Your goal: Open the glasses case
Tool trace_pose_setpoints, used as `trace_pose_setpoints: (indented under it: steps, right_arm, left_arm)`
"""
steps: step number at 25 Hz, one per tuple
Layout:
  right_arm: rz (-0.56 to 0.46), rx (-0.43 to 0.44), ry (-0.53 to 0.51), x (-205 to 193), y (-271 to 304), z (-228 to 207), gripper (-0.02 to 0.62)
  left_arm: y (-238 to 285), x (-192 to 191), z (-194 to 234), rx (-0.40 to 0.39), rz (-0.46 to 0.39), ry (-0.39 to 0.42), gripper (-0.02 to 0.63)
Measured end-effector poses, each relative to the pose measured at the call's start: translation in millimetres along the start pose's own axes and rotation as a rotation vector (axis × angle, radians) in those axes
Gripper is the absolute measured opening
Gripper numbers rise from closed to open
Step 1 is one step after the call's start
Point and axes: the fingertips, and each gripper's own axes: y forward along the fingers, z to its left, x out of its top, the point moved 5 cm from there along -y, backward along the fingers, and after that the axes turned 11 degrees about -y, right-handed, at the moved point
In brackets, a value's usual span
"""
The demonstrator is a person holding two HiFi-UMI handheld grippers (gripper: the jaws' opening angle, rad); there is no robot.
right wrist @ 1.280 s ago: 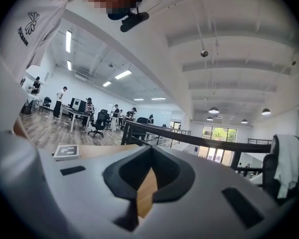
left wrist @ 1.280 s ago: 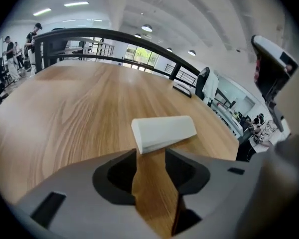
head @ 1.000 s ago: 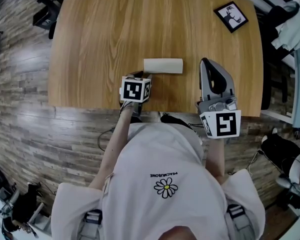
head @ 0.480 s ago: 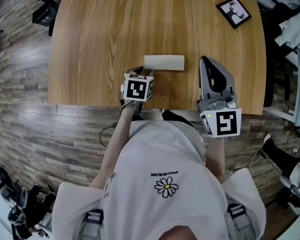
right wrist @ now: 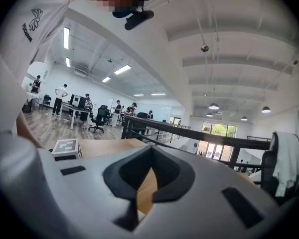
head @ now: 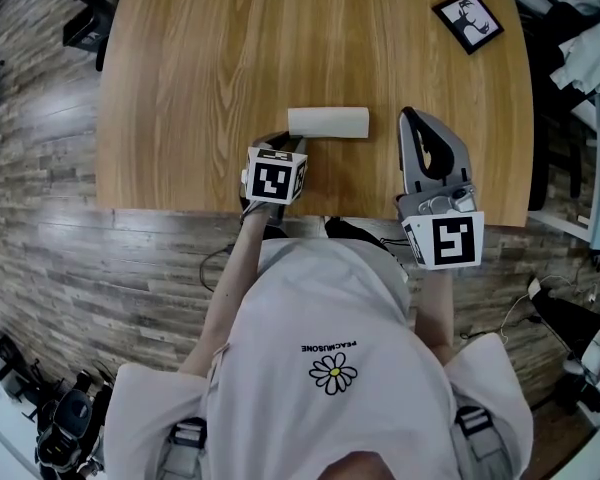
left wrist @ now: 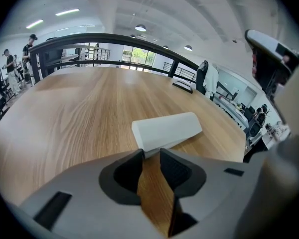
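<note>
The white glasses case (head: 327, 122) lies closed on the wooden table (head: 230, 48), near the front edge. My left gripper (head: 280, 142) points down at the case's left end. In the left gripper view the case (left wrist: 167, 128) lies just beyond the left gripper (left wrist: 150, 153), with its near corner showing in the narrow gap between the tips. The jaws are closing and I see no pad pressing on the case. My right gripper (head: 412, 120) hovers level to the right of the case, apart from it. In its own view the right gripper (right wrist: 150, 152) is shut with nothing between its jaws.
A black-framed picture (head: 467, 20) lies at the table's far right corner. Office chairs and a rail stand beyond the table. The left gripper's marker cube (right wrist: 67, 147) shows at the left of the right gripper view. The table's front edge (head: 180, 208) runs just under both hands.
</note>
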Motion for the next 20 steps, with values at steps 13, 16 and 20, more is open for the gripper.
trace_pose_setpoints:
  steps: [13, 16, 20]
  right_arm:
    - [0.193, 0.619, -0.381, -72.1, 35.4, 64.6, 0.218]
    - [0.290, 0.768, -0.432, -117.3, 41.0, 84.7, 0.262]
    - [0.367, 0.863, -0.559, -160.9, 48.8, 103.5, 0.268]
  left_arm:
    - [2.0, -0.5, -1.7, 0.007, 0.002, 0.006, 0.120]
    - [2.5, -1.0, -2.6, 0.015, -0.008, 0.009, 0.118]
    - [3.2, 0.5, -2.3, 0.021, -0.018, 0.021, 0.115]
